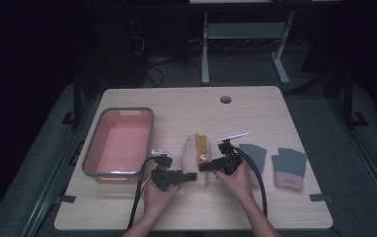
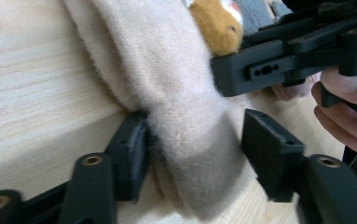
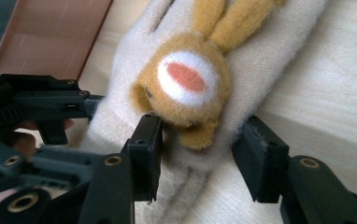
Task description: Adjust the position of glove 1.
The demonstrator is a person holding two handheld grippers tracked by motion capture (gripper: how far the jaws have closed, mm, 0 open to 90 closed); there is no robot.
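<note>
**Both jaws around the cream glove**

The pale wooden counter (image 1: 255, 207) carries everything. On its left side sits the pink rectangular plastic tub with a grey rim (image 1: 119, 142). At the right lie two grey knitted gloves with pink cuffs (image 1: 289, 169), one partly behind my right hand.

In the middle lies the cream fleece glove with an orange-brown animal face sewn on it (image 1: 198, 154), flat on the wood, between the tub and the grey pair.

My left gripper (image 2: 193, 154) has its jaws apart with the cream cuff bunched between them; the left pad touches the fleece, the right pad stands clear. My right gripper (image 3: 196, 149) also has its jaws apart, straddling the glove just below the animal face, one pad against the fabric.
</note>
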